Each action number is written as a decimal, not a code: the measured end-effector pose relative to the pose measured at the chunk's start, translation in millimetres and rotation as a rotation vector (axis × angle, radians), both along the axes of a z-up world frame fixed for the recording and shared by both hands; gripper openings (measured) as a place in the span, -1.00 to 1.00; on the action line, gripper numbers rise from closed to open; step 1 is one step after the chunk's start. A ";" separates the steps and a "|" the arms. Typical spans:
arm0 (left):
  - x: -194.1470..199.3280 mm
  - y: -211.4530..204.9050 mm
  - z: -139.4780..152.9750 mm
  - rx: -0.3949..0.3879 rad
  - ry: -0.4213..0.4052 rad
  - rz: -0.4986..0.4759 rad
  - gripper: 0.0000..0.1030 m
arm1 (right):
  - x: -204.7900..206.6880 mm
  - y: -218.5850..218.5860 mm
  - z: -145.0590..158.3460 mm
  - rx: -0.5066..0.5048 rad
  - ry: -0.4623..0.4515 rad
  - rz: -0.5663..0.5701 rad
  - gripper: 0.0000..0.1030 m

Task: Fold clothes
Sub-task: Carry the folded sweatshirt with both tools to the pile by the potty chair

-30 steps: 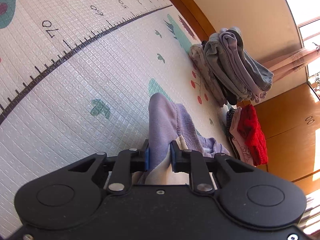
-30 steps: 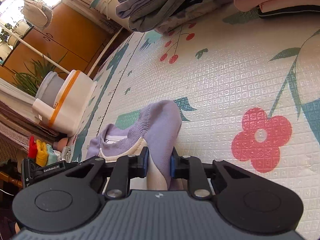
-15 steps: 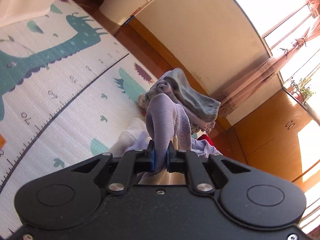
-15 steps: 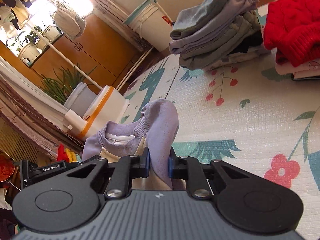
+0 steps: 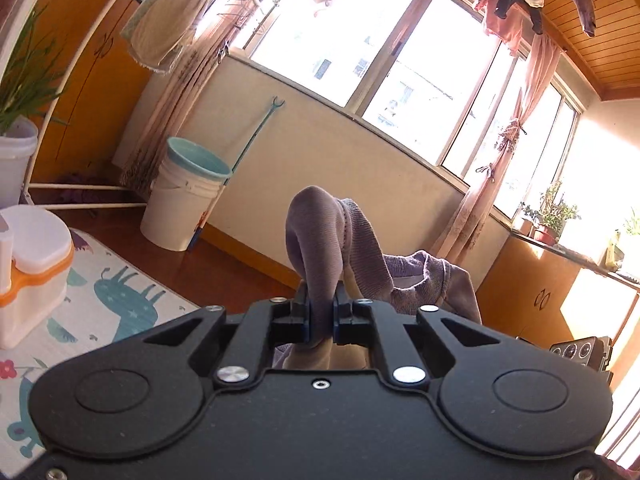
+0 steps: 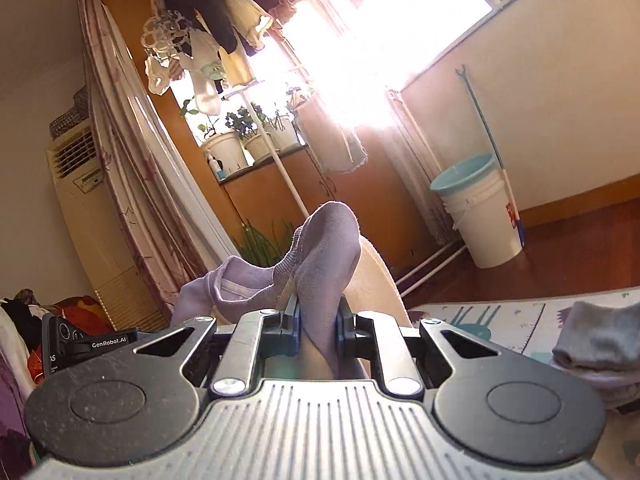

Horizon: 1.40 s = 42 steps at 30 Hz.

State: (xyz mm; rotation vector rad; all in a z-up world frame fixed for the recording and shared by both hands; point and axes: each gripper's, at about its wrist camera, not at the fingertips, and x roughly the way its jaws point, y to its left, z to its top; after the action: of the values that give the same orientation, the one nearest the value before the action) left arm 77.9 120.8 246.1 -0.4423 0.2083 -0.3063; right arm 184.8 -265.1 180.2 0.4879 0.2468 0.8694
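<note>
Against a sunlit window wall with one white bucket, both hand-held grippers point about level, the left hand-held gripper and right hand-held gripper each pinching a fold of the one lilac garment, hanging between them above the play mat.

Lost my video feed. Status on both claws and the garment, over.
Left claw shut on purple garment. Right claw shut on it too. Garment slung between the claws, collar sagging. Nothing in the way.
</note>
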 end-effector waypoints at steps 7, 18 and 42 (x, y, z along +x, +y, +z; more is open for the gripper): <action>-25.8 89.4 9.3 0.009 -0.072 0.037 -0.87 | -2.5 75.9 75.3 0.040 -0.095 0.083 -0.66; -124.7 275.4 -154.8 -0.348 -0.051 0.372 -0.87 | 7.7 297.0 41.3 -0.120 -0.093 0.445 -0.68; -91.4 380.4 -335.7 -0.422 0.256 0.722 -0.40 | 128.8 565.4 -217.8 -0.386 0.336 0.451 -0.59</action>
State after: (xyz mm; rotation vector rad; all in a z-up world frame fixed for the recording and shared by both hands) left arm -13.6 501.2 -89.6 -0.9390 0.2200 0.4281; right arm 313.6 300.3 -37.6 0.2130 0.8401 1.1427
